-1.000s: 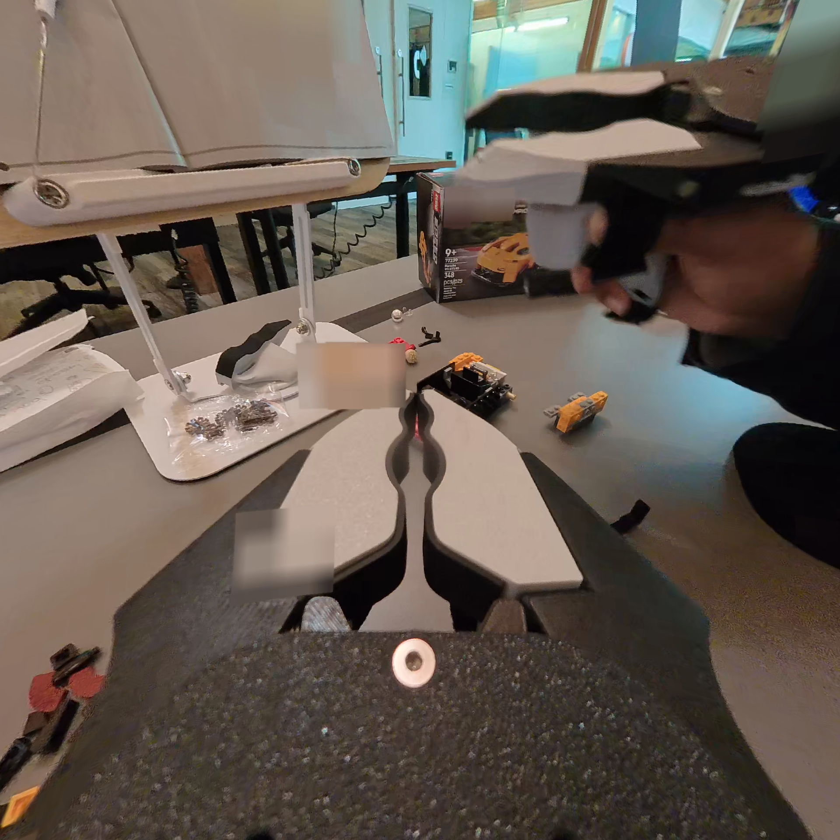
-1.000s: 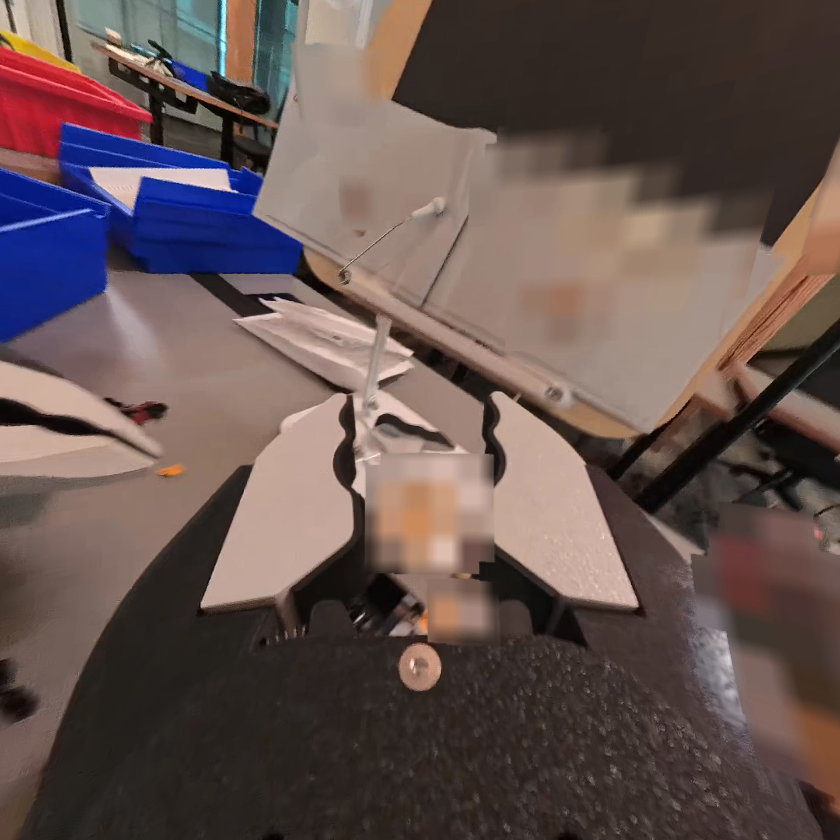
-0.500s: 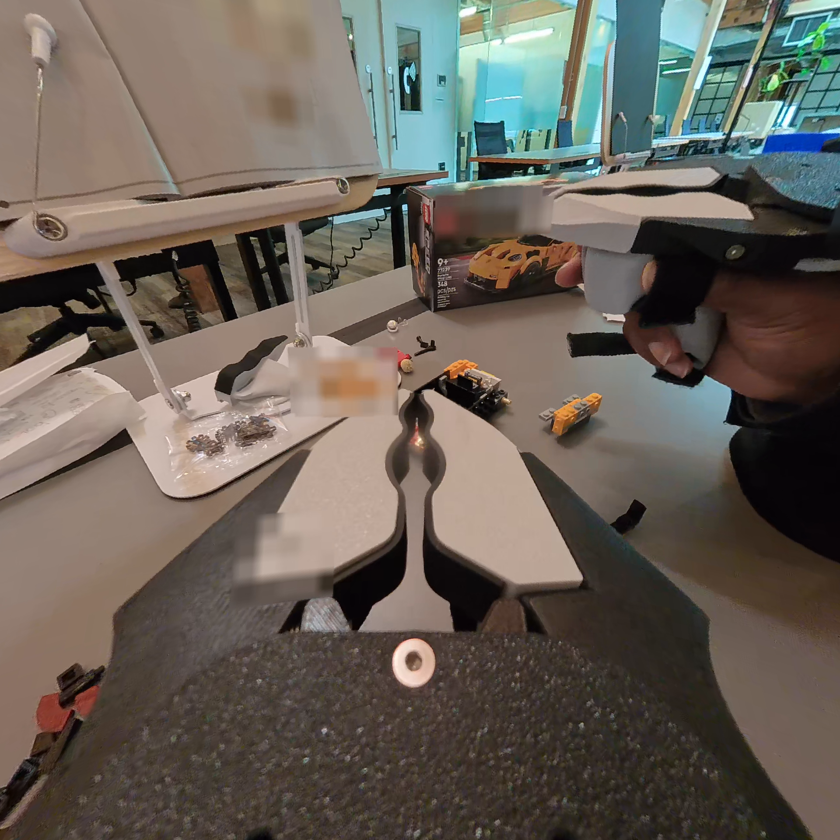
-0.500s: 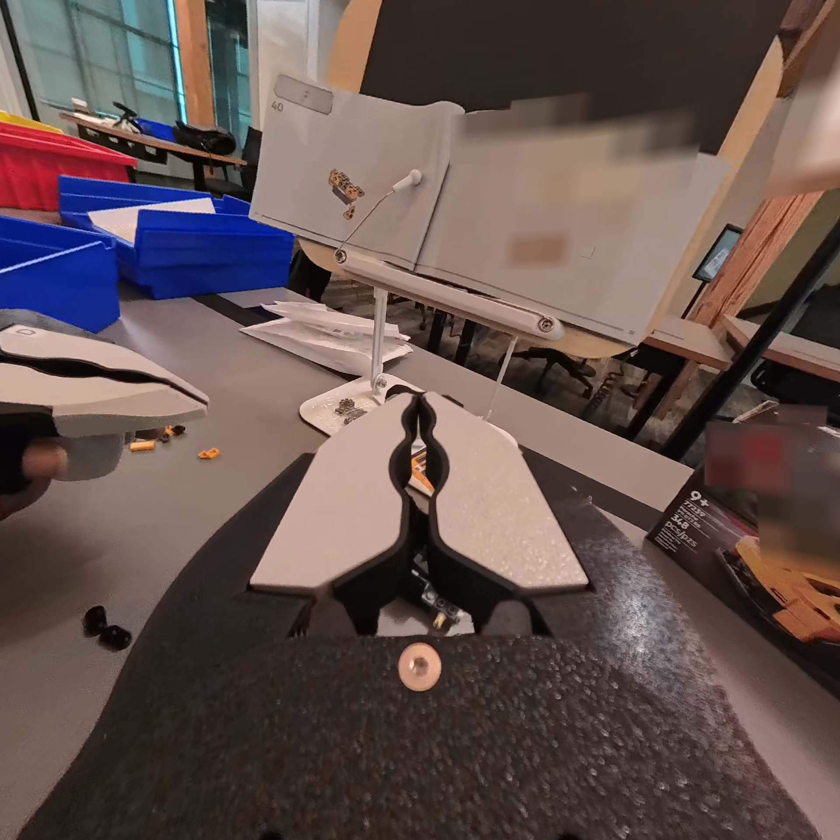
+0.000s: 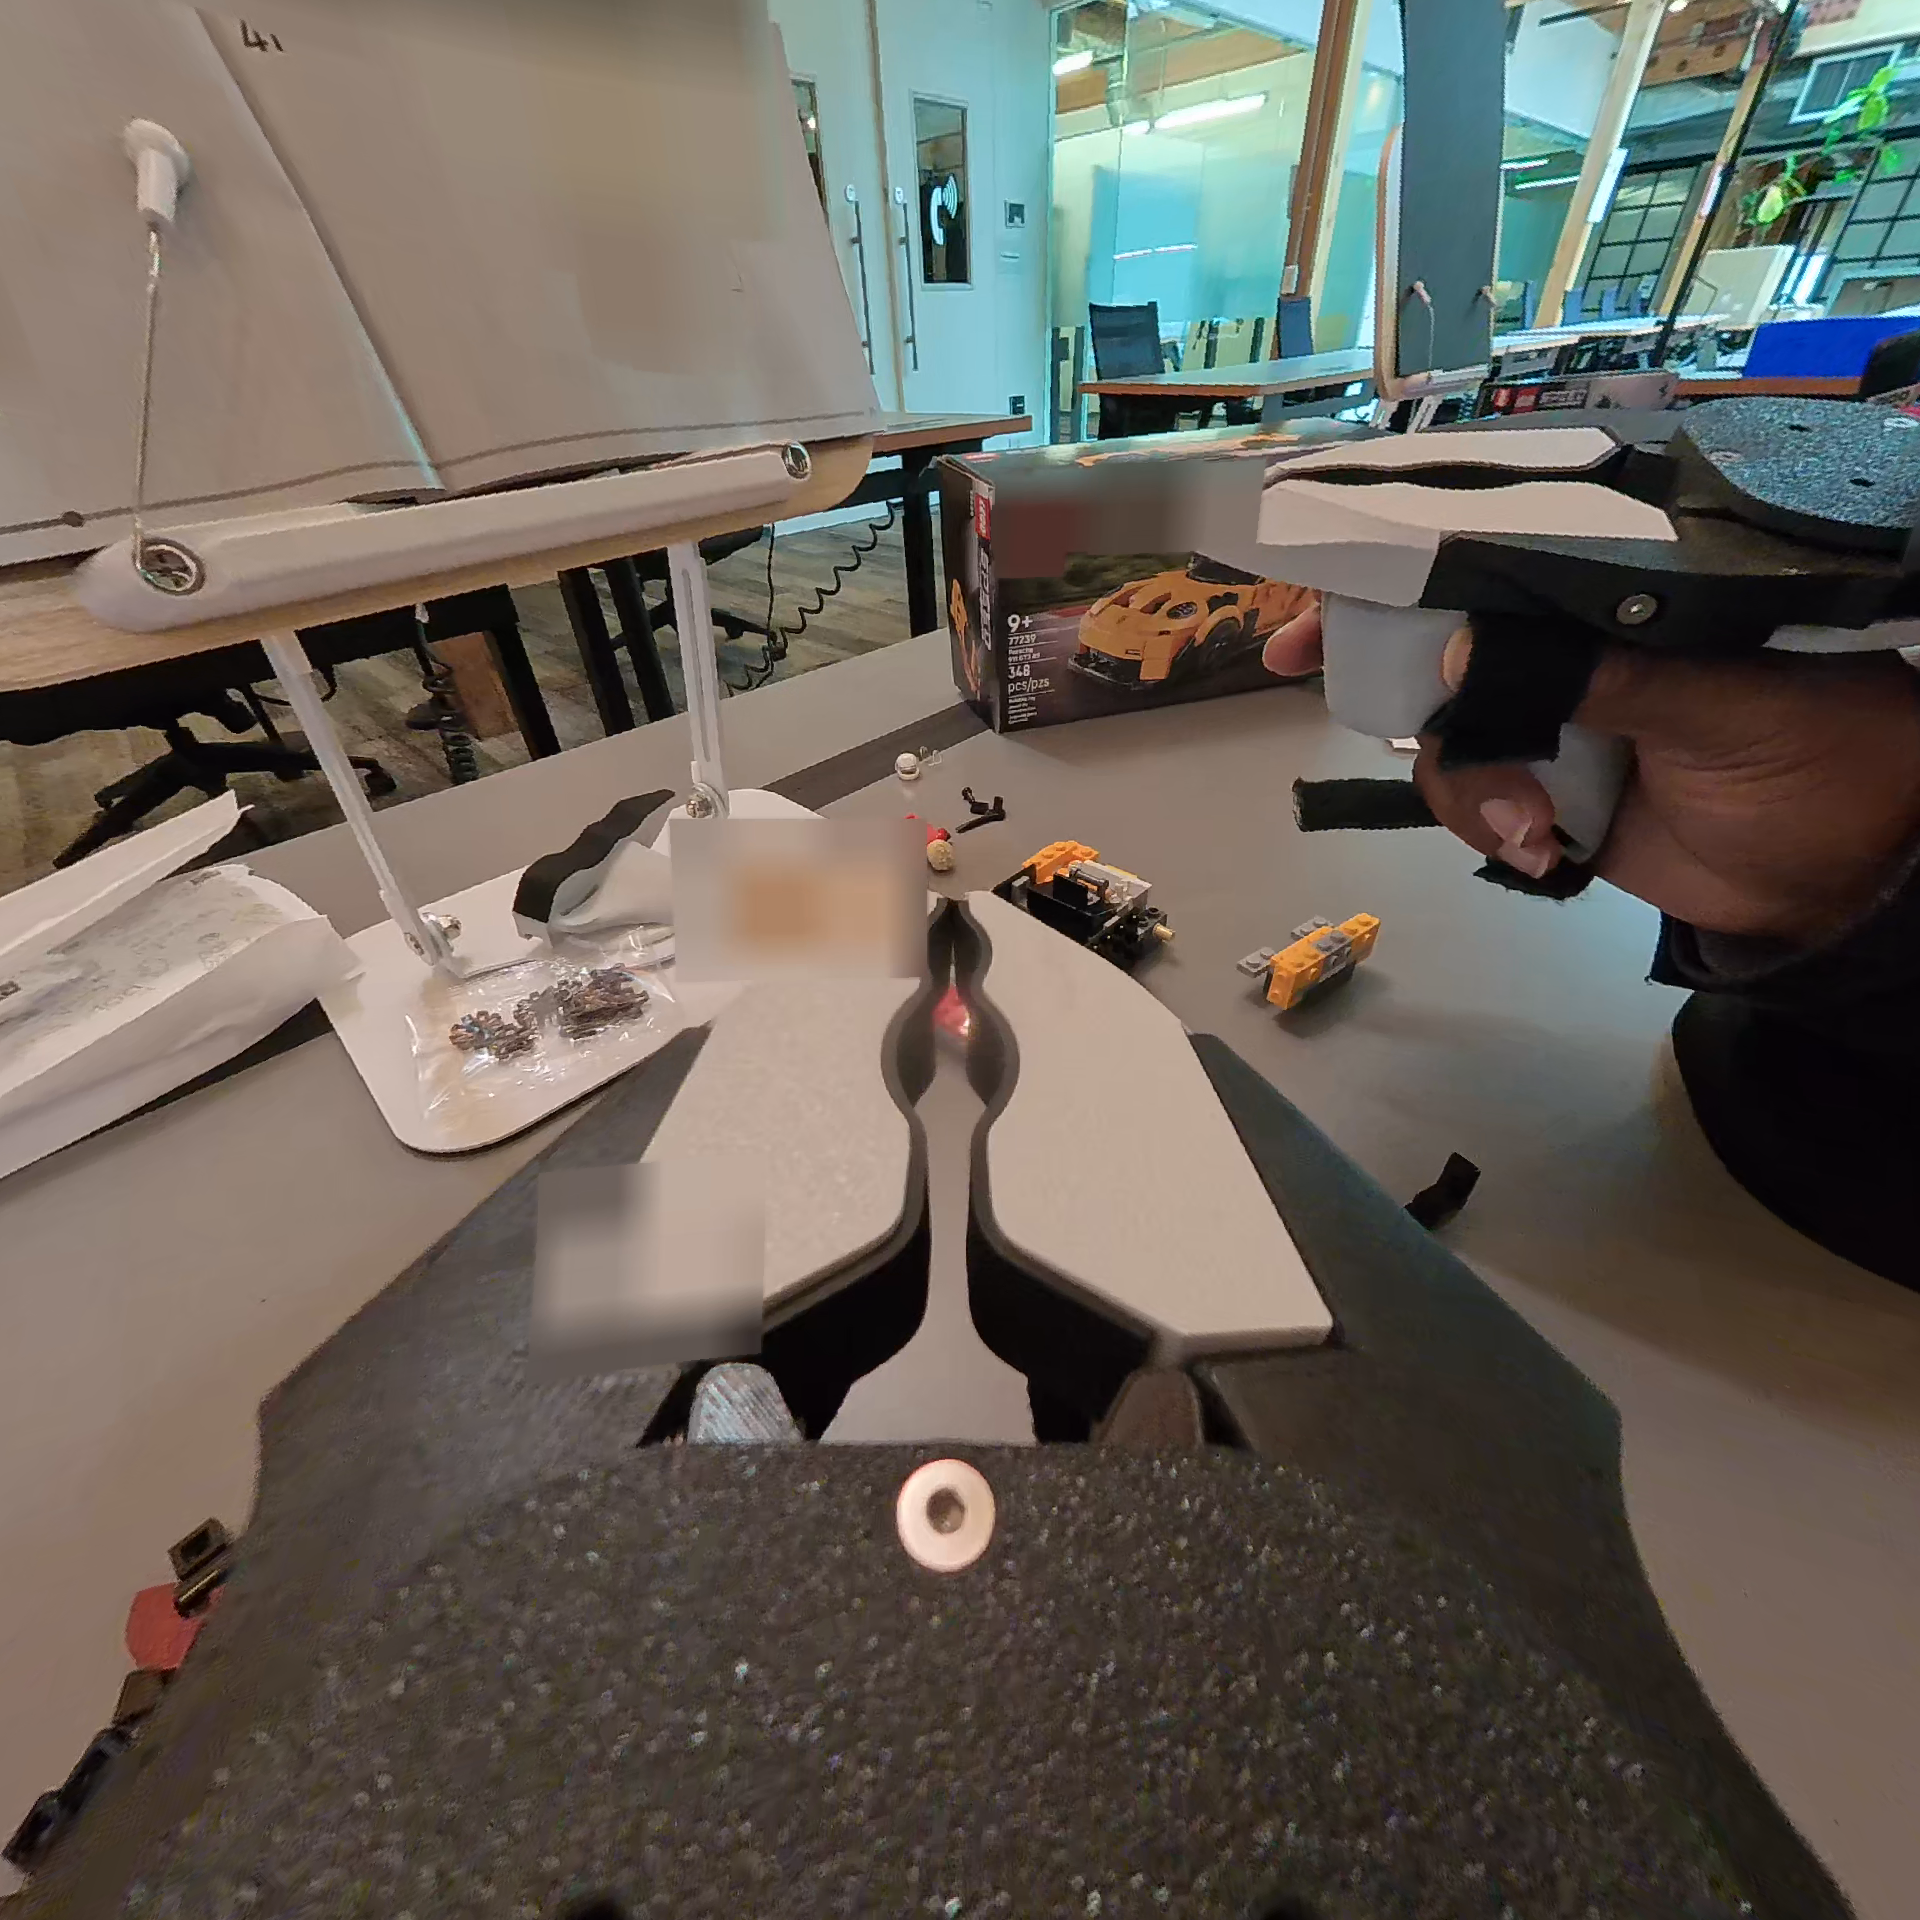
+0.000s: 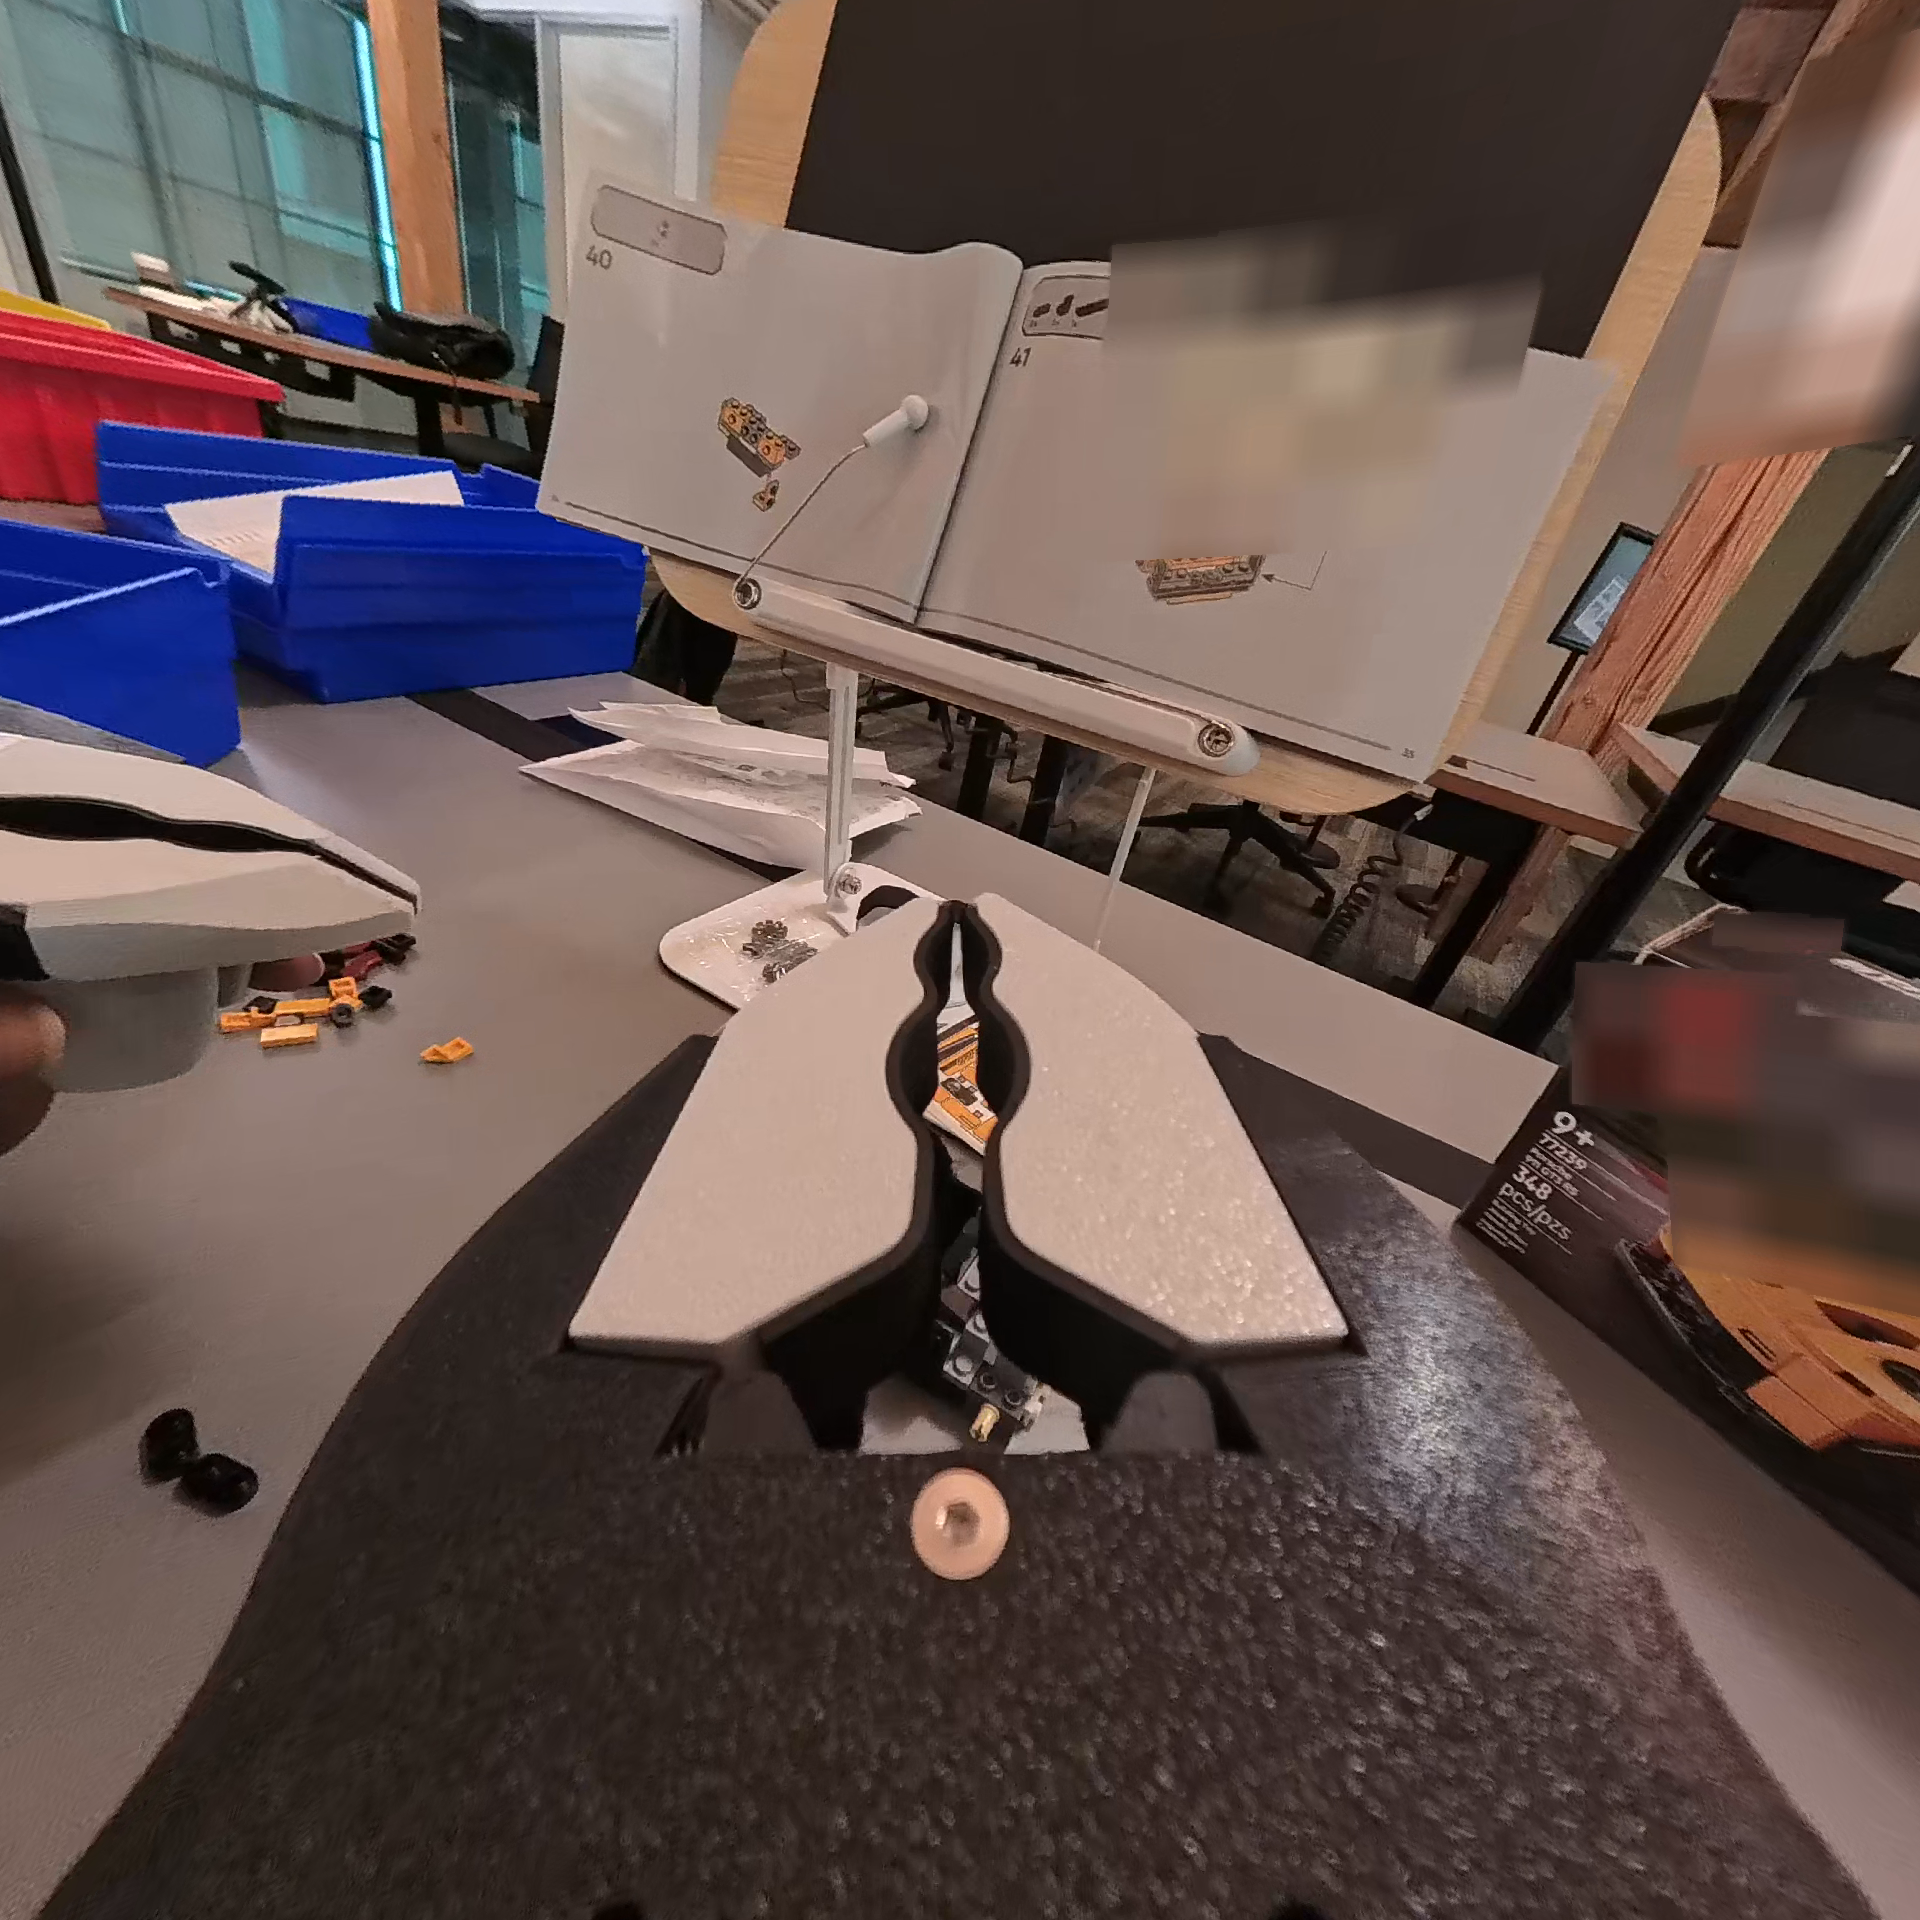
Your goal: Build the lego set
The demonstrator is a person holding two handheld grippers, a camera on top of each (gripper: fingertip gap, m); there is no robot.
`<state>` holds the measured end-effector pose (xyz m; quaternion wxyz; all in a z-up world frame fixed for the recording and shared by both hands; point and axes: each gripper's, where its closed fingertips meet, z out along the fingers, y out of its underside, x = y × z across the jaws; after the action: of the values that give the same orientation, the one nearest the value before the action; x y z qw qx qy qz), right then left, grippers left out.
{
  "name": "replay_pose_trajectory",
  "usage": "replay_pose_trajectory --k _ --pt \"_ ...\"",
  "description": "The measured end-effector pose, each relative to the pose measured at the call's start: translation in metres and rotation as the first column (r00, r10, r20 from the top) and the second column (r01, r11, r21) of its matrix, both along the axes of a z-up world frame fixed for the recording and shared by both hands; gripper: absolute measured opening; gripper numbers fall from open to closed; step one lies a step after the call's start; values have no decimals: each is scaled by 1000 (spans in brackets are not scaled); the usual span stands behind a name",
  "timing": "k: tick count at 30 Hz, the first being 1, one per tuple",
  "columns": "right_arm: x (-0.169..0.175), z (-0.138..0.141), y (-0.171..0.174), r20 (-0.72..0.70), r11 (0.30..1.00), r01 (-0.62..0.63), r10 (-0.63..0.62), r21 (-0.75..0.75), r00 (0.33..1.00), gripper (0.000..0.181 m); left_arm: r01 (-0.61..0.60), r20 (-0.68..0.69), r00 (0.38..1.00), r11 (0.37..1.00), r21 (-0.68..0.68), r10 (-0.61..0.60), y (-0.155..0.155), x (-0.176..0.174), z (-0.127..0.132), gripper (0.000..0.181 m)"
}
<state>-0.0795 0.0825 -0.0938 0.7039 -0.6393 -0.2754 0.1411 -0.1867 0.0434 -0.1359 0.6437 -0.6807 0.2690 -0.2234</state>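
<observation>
left tool [image 5: 954, 914] pressed together, a small red piece [image 5: 951, 1013] seen between its fingers | right tool [image 6: 961, 914] pressed together | blue bins [image 6: 343, 582] at counter [image 6: 312, 1195] far-left edge hold paper | printed set box [image 5: 1101, 613]

Both grippers raised, jaws closed
Left gripper [image 5: 954, 914] level, fingertips touching; right gripper [image 6: 961, 920] gripped by a hand [image 5: 1704, 800], fingertips together

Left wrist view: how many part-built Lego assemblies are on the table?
2. A black-and-orange chassis just beyond the left gripper, and a smaller orange-and-grey assembly to its right, apart from it. Others may be hidden behind the gripper.
</observation>
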Motion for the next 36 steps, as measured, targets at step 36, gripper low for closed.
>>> replay_pose_trajectory --k 36 --pt "53 22 2 181 986 -162 154 27 971 1 34 20 999 999 -30 -33 -3 4 0 0"
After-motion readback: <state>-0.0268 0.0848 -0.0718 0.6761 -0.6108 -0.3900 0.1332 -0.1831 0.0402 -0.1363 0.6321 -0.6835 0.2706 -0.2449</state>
